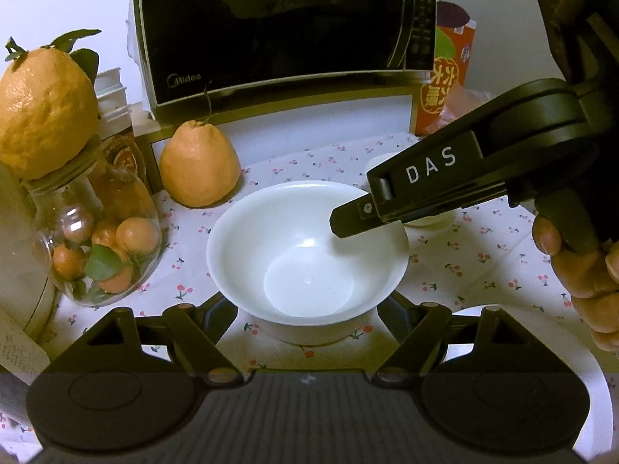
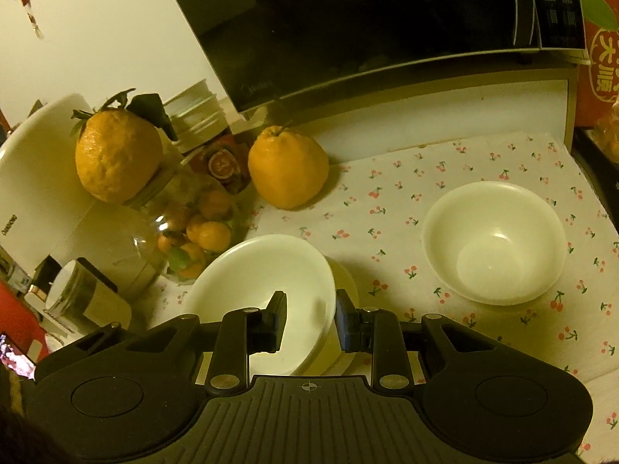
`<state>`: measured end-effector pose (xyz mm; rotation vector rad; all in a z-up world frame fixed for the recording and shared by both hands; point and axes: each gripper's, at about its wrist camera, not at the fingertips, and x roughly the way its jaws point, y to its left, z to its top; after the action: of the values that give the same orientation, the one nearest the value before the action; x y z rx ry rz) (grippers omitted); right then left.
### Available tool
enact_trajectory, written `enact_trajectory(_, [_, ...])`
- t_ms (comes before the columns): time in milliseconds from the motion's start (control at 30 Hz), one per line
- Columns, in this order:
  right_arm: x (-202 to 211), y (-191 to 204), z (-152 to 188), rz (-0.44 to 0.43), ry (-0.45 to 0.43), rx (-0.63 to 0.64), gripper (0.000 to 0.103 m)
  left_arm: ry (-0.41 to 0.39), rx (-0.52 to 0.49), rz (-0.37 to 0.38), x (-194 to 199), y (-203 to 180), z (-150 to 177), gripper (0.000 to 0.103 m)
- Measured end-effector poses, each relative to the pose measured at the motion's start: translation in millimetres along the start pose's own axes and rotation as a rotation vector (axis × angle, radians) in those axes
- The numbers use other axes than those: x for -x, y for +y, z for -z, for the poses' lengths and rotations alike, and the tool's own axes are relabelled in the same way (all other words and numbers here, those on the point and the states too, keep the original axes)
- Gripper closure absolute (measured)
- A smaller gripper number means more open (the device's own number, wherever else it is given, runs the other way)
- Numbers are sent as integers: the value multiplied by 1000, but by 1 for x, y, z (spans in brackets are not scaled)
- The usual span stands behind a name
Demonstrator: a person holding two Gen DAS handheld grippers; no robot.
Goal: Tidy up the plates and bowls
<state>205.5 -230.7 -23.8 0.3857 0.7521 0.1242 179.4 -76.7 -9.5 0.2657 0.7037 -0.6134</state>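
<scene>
"Midea" on microwave [image 1: 286, 34], "DAS" on right gripper [image 1: 429, 168]

held bowl [image 2: 267, 282]: plain white, glossy, no pattern
second bowl [image 2: 493, 241]: plain white inside and outside
tablecloth [image 2: 387, 208]: white, with a pattern of small red cherries on green stems
large citrus fruit [image 1: 199, 166]: orange, with a rough skin
citrus on the jar [image 1: 44, 110]: orange, with dark green leaves
glass jar [image 1: 96, 243]: clear; small orange fruits and a green leaf inside
microwave [image 1: 286, 27]: black door, pale frame, white letters "Midea"
red carton [image 1: 448, 77]: red and orange, with a green shape and yellow characters
right gripper [image 2: 311, 319]: black, with blue pads
left gripper [image 1: 305, 309]: black
</scene>
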Motion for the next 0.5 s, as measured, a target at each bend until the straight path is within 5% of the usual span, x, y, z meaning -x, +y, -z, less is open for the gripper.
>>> enact_trajectory(500, [-8,0,1,26,16,25,77,31,6,27,-6,0,1,17])
